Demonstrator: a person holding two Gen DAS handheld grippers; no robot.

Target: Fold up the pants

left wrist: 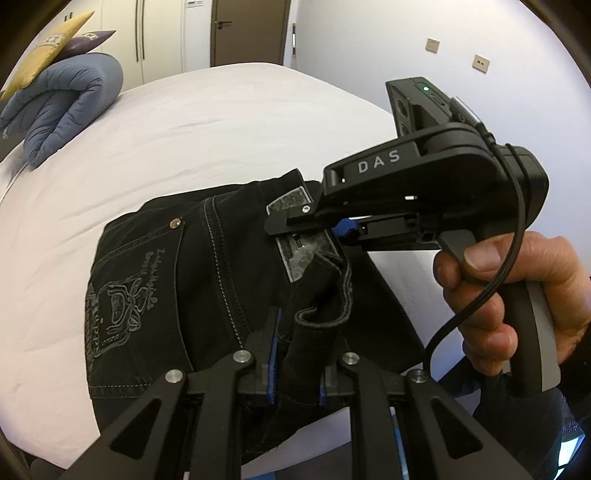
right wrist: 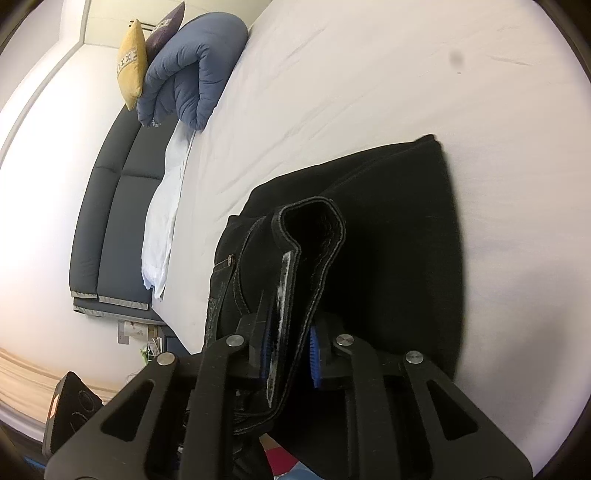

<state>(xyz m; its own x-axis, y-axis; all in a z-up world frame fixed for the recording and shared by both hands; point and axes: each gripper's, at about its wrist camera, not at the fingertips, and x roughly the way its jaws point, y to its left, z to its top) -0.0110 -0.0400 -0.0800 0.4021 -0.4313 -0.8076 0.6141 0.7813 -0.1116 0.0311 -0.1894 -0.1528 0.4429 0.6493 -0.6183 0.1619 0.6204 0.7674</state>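
Black jeans (left wrist: 147, 277) lie on a white bed (left wrist: 221, 129), back pocket with grey stitching facing up. My left gripper (left wrist: 297, 365) is shut on a raised fold of the waistband at the bottom of the left wrist view. My right gripper (left wrist: 295, 218) comes in from the right, its fingertips clamped on the waistband beside the grey leather patch (left wrist: 295, 254). In the right wrist view the right gripper (right wrist: 291, 350) is shut on the upright waistband edge, blue pads on both sides. The folded jeans (right wrist: 388, 221) spread beyond it on the sheet.
A rolled blue duvet (left wrist: 62, 103) with a yellow pillow (right wrist: 131, 62) and a purple one sits at the head of the bed, by a dark padded headboard (right wrist: 110, 221). A hand (left wrist: 498, 288) holds the right gripper's handle. A door (left wrist: 251, 29) stands behind the bed.
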